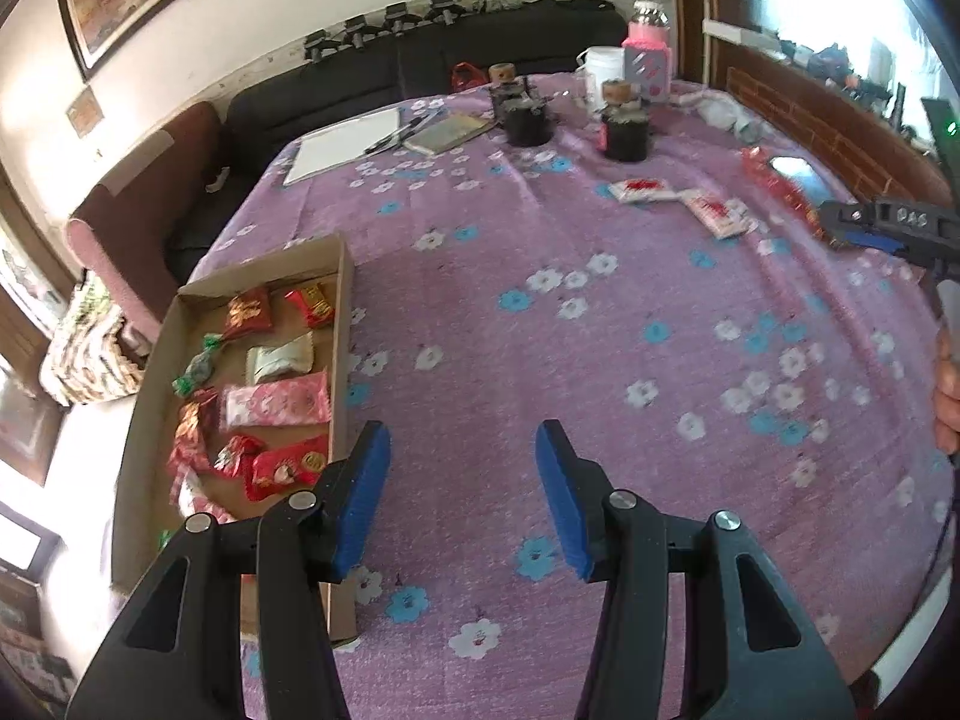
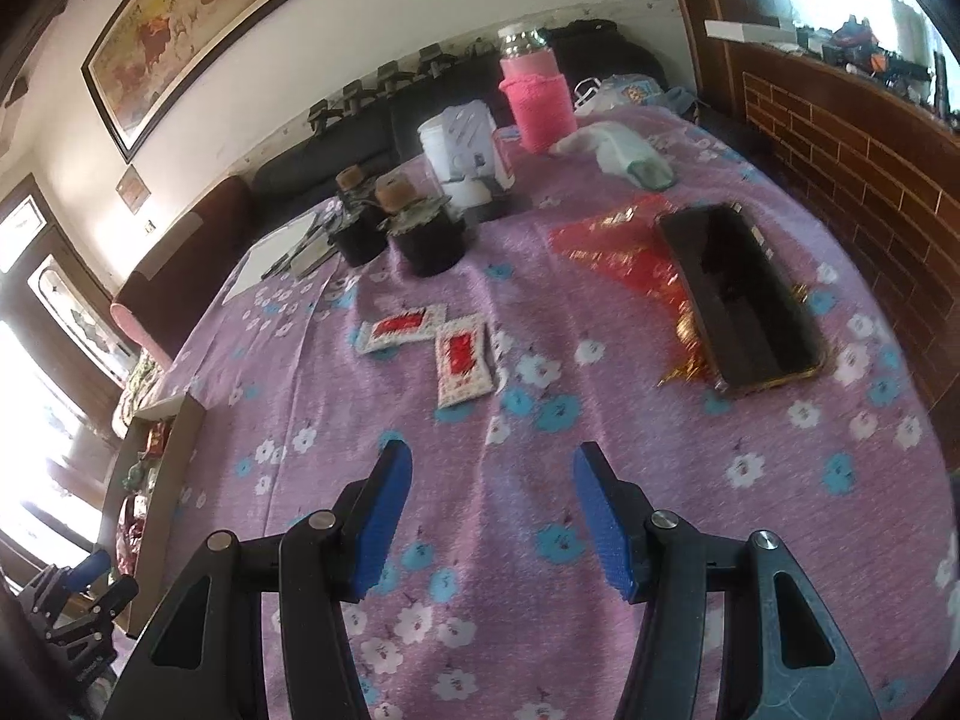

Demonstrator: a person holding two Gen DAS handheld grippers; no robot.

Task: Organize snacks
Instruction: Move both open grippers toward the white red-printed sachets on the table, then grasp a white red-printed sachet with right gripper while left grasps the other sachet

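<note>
Above floral tablecloth (image 2: 480,540): right hand-held gripper (image 2: 492,516) angled down (jaws apart, empty).

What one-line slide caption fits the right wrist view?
Open right gripper above the floral tablecloth, facing two red-and-white snack packets beside a phone.

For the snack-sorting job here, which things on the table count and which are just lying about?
Job:
- cardboard tray already holding wrapped snacks
- two white-and-red packets loose on the cloth
- red foil wrapper, possibly

Lying about:
- phone
- pink-sleeved bottle
- white jar
- two dark pots
- notepad
</note>
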